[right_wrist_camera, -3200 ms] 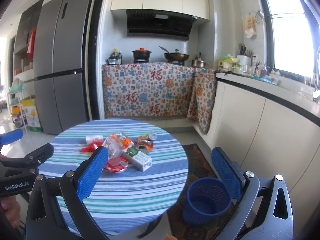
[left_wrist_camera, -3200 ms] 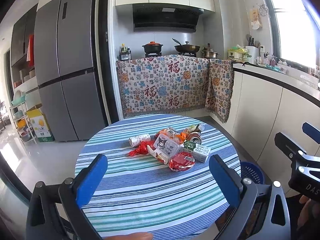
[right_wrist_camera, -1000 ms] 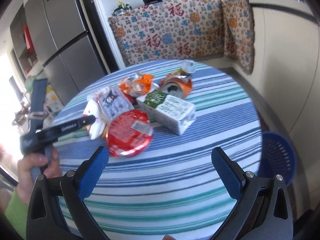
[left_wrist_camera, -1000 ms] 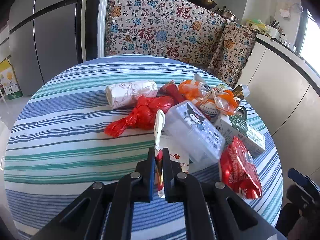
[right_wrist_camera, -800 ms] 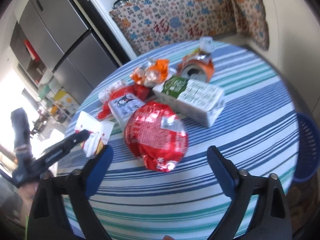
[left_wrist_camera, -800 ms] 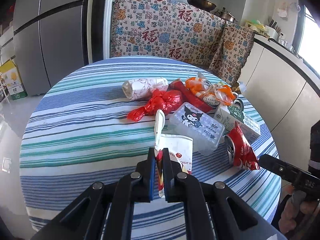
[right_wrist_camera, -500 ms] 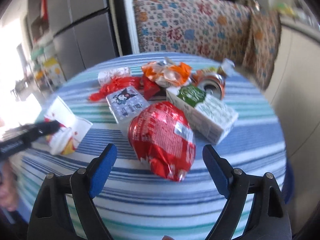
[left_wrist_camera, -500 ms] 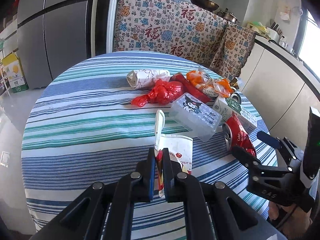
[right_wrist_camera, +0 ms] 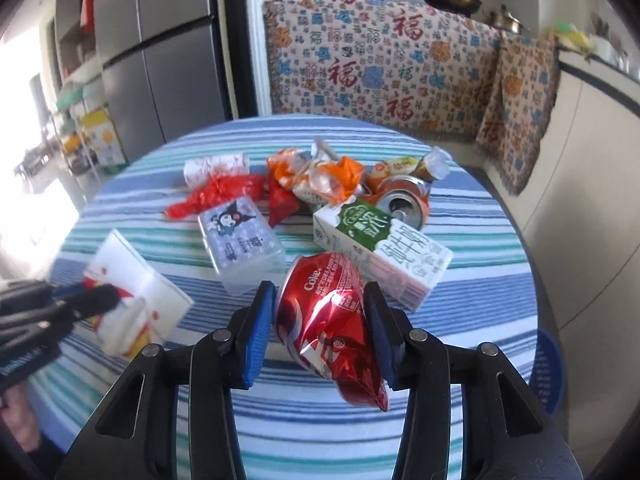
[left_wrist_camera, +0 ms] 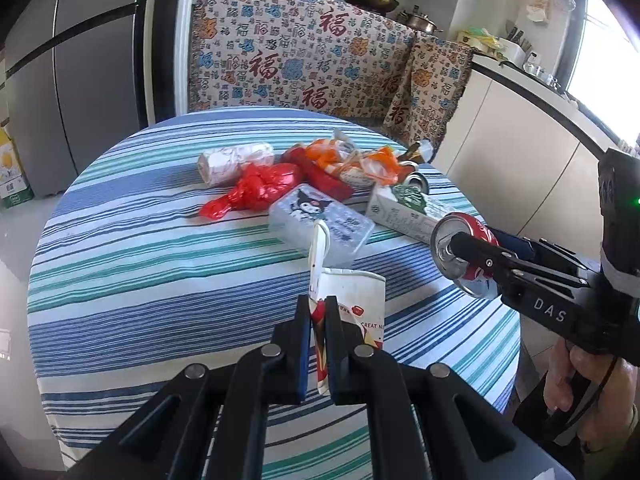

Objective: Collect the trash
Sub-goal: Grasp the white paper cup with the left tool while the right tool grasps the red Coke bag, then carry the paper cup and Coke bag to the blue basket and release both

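Over the round table (left_wrist_camera: 132, 280) with the blue-and-green striped cloth, both grippers carry trash. Left gripper (left_wrist_camera: 318, 332): pinching the flattened edge of a white paper cup (left_wrist_camera: 354, 304), held above the near part of the cloth; same cup seen at the left edge of the right wrist view (right_wrist_camera: 132, 292). Right gripper (right_wrist_camera: 320, 320): blue pads pressed against both sides of a crushed red cola can (right_wrist_camera: 332, 316); from the left wrist view the can (left_wrist_camera: 464, 256) sits at the gripper tip over the table's right edge, open end facing left.

Remaining on the table, clustered at centre-right:
- clear plastic box with cartoon label (right_wrist_camera: 240, 236), just beside the milk carton (right_wrist_camera: 384, 252)
- orange drink can (right_wrist_camera: 400, 200) lying on its side, touching the carton's far end
- red plastic bag (left_wrist_camera: 256, 190), knotted, against a white paper roll (left_wrist_camera: 236, 160)
- orange-and-clear wrappers (right_wrist_camera: 316, 176) behind the box

Blue basket (right_wrist_camera: 548, 368) on the floor, right of the table, partly hidden by the right gripper's frame.
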{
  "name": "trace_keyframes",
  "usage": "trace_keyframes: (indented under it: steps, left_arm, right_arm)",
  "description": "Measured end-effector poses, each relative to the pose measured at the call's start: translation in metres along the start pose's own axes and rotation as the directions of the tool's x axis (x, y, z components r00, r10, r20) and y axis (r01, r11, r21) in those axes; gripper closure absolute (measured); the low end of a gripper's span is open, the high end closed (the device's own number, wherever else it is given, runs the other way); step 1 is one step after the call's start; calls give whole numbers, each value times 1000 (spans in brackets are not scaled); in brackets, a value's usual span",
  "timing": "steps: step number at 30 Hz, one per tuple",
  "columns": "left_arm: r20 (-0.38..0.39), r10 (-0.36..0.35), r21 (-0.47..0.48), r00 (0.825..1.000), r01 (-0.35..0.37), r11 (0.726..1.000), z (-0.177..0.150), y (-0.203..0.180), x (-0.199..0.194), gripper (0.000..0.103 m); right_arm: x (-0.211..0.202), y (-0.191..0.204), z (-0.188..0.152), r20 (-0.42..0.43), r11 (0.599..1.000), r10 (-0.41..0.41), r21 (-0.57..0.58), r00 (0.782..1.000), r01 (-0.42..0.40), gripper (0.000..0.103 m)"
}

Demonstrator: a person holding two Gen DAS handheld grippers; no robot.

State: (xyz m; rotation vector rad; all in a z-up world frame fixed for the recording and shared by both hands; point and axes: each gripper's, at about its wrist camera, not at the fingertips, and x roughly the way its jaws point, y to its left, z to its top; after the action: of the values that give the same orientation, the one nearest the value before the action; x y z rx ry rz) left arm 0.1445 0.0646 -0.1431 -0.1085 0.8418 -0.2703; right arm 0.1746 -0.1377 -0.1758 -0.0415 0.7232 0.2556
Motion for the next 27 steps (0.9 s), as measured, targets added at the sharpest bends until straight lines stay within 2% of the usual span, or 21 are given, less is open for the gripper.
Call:
trace_keyframes:
  steps: [6, 10, 14, 18, 23, 27]
  left_arm:
    - [-12, -85, 76, 996, 86, 993, 15, -56, 12, 96]
    - [-31, -163, 142, 986, 166, 976, 30, -114, 30, 96]
    - [-78, -251, 199, 965, 262, 944, 44, -183, 62, 96]
    - [-149, -322, 216, 935, 349, 912, 49, -244, 106, 96]
    - [-219, -336, 248, 916, 385, 889, 42, -303, 169, 96]
    - [-268, -326, 267, 906, 395, 879, 31, -336, 217, 96]
  right_arm:
    - [-28, -45, 2, 15, 985, 100, 140, 995, -101, 57]
    - [-49, -89, 2, 46, 967, 112, 227, 993, -119, 57]
    - [-72, -162, 1, 66, 937, 52, 343, 996, -71, 57]
    - [-80, -236, -13, 34, 900, -7, 437, 999, -8, 56]
    - [-65, -311, -34, -23, 829, -7, 559, 1000, 19, 56]
    - [-54, -351, -48, -46, 784, -22, 619, 999, 46, 56]
